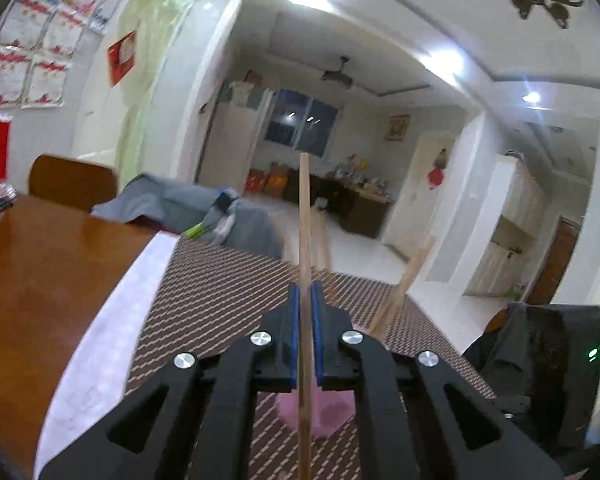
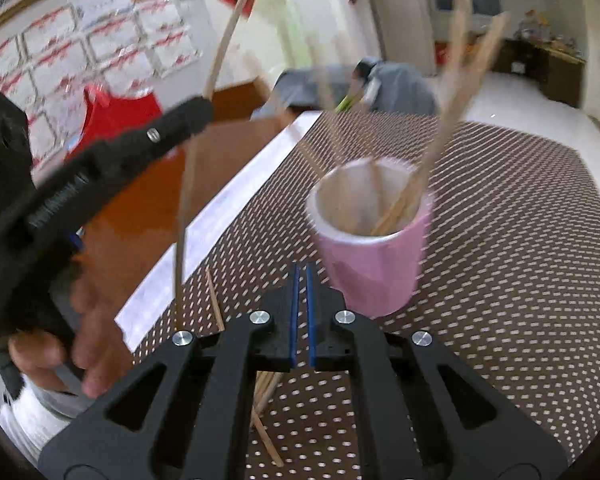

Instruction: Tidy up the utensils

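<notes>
Pink cup's chopstick-filled mouth shows only rightward.

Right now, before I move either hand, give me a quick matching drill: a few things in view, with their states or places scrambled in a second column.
Things:
1. left gripper
2. right gripper
3. pink cup
4. loose chopsticks

States or places:
A. lying flat on the dotted placemat
B. shut, nothing between the pads
C. upright, several chopsticks standing inside
D. shut on a single chopstick

Pairs: 1-D, 2-B, 3-C, 4-A
</notes>
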